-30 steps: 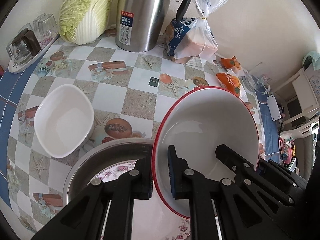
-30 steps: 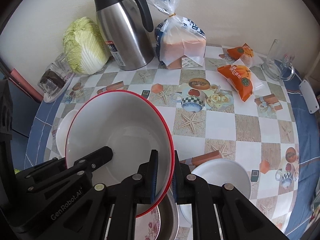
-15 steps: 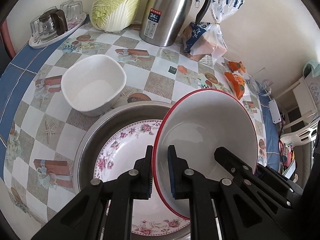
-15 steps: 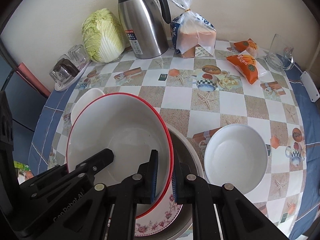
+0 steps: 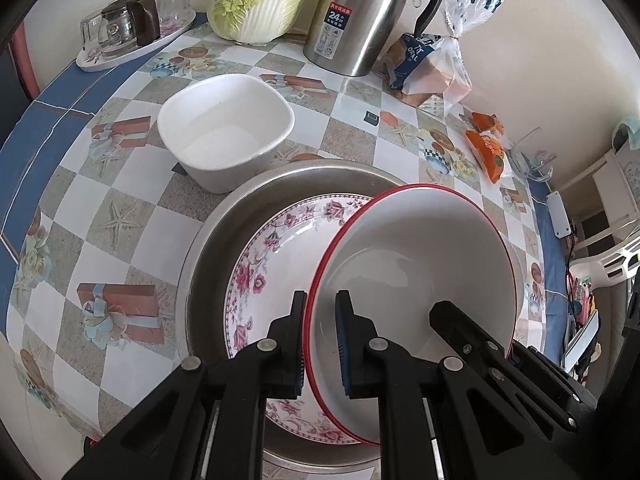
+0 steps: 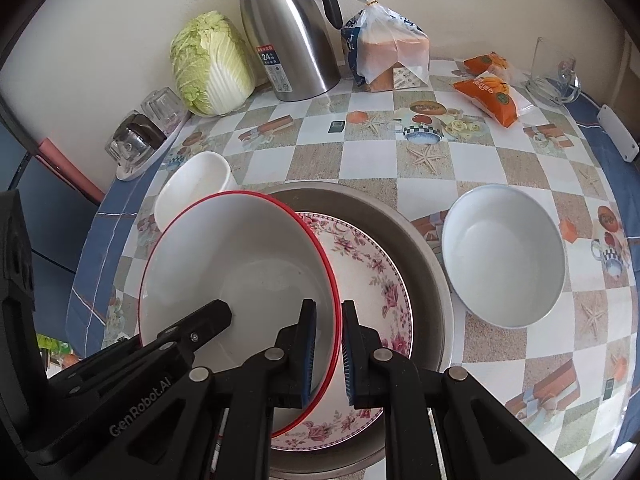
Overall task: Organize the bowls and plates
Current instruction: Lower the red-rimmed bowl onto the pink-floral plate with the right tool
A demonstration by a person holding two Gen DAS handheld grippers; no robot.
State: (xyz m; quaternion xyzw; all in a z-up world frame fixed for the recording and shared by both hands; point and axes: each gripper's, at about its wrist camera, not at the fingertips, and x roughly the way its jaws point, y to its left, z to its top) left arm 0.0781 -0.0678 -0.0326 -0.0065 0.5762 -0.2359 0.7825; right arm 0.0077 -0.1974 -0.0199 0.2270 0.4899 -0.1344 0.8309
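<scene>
Both grippers, left (image 5: 320,344) and right (image 6: 329,350), pinching the red-rimmed bowl (image 5: 416,264), had carried it over the floral plate (image 5: 280,248); stacking was imminent.

right gripper (image 6: 329,350) clamps red-rimmed bowl (image 6: 240,264) | over floral plate (image 6: 372,280)

Flowered plate (image 6: 372,264) lies in metal basin (image 6: 424,248), apparently between two bowls (image 6: 504,256).

Far beyond the jaws stand a napa cabbage (image 6: 210,66), a steel thermal carafe (image 6: 294,34), bagged bread (image 6: 390,56) and orange snack packets (image 6: 490,92).
</scene>
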